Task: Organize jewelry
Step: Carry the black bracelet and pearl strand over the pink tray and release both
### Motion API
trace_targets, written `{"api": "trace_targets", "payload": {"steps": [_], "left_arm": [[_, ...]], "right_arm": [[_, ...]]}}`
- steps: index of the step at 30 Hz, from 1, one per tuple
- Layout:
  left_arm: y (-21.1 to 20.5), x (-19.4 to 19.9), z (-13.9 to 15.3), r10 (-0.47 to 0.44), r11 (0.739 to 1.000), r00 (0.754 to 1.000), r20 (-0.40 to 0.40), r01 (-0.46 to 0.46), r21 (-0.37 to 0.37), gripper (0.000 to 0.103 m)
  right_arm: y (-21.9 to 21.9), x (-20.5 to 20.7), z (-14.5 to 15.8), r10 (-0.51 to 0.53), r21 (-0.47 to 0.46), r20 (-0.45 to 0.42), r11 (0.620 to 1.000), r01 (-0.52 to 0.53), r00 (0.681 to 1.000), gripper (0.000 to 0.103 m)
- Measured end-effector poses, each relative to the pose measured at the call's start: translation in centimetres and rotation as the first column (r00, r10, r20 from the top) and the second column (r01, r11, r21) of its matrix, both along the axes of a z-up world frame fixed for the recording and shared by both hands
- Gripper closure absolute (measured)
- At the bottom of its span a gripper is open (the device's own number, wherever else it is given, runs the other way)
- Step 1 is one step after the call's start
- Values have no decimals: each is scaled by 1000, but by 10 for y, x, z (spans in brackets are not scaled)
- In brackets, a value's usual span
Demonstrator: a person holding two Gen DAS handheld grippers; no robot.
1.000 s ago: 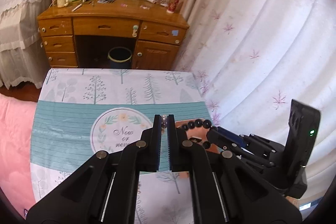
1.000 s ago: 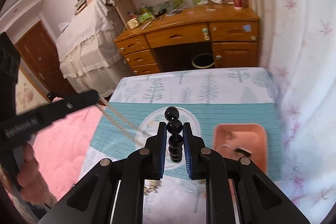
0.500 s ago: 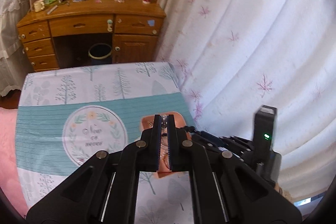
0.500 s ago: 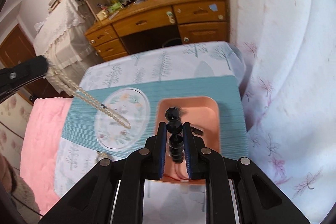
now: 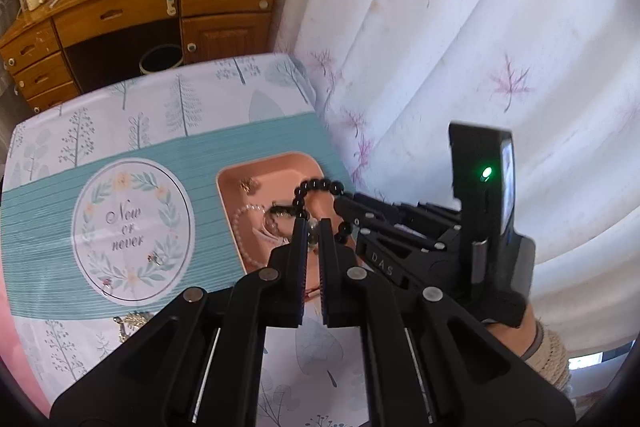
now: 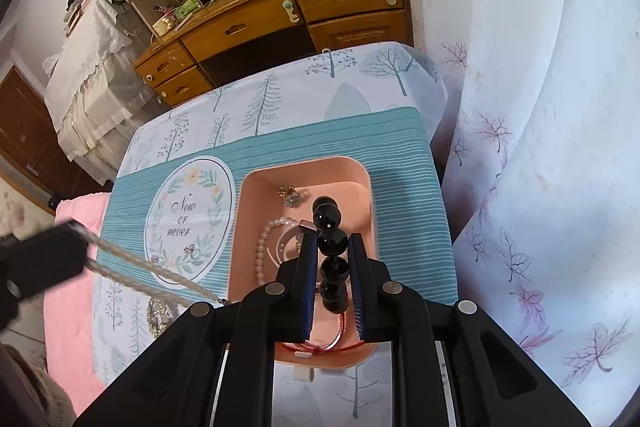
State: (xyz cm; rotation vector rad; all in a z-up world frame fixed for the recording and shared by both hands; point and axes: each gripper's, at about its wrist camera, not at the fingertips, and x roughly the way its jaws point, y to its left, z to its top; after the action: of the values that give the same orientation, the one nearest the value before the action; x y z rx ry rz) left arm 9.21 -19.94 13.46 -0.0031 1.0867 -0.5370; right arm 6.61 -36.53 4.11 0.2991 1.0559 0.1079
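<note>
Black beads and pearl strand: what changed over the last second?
Both grippers came down over the pink tray. The right gripper carried the black beads from above the cloth to above the tray; the left gripper brought the pearl strand alongside. Both grips unchanged, nothing released.

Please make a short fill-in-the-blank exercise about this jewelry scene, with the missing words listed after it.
1. The right tongs are shut on a bracelet of ____ beads.
2. The tray on the tablecloth is ____ in colour.
3. The left tongs hold a pale beaded ____.
4. The round print reads "Now or ____".

Missing words: black; pink; necklace; never
</note>
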Motion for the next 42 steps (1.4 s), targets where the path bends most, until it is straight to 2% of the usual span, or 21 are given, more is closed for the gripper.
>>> {"api": "trace_targets", "payload": {"steps": [9, 19, 29, 35, 37, 39, 41, 42], "left_arm": [[-1, 10, -43, 20, 998, 999, -46, -18, 55, 100], [10, 39, -93, 91, 990, 993, -82, -80, 120, 100], [0, 53, -109, 73, 988, 995, -69, -62, 143, 100], [-3, 52, -111, 45, 988, 995, -85, -31, 154, 98], [0, 51, -113, 41, 987, 995, -95, -25, 161, 91], [4, 47, -112, 40, 987, 994, -102, -24, 158, 69], [11, 44, -109, 42, 989, 994, -100, -27, 142, 58], [14, 43, -107, 43, 990, 994, -99, -29, 139, 56]], "right_arm": [[11, 9, -13, 27, 25, -24, 999, -27, 999, 88], [32, 17, -39, 79, 10, -77, 997, -78, 994, 88], [65, 18, -71, 155, -6, -175, 987, -158, 972, 87], [62, 15, -65, 142, 22, -161, 990, -141, 977, 87], [61, 14, -61, 141, 27, -152, 990, -138, 978, 87], [64, 13, -57, 143, 26, -143, 990, -140, 979, 87], [62, 9, -52, 147, 25, -138, 989, -145, 979, 86], [64, 8, -51, 149, 24, -136, 989, -147, 979, 86]]}}
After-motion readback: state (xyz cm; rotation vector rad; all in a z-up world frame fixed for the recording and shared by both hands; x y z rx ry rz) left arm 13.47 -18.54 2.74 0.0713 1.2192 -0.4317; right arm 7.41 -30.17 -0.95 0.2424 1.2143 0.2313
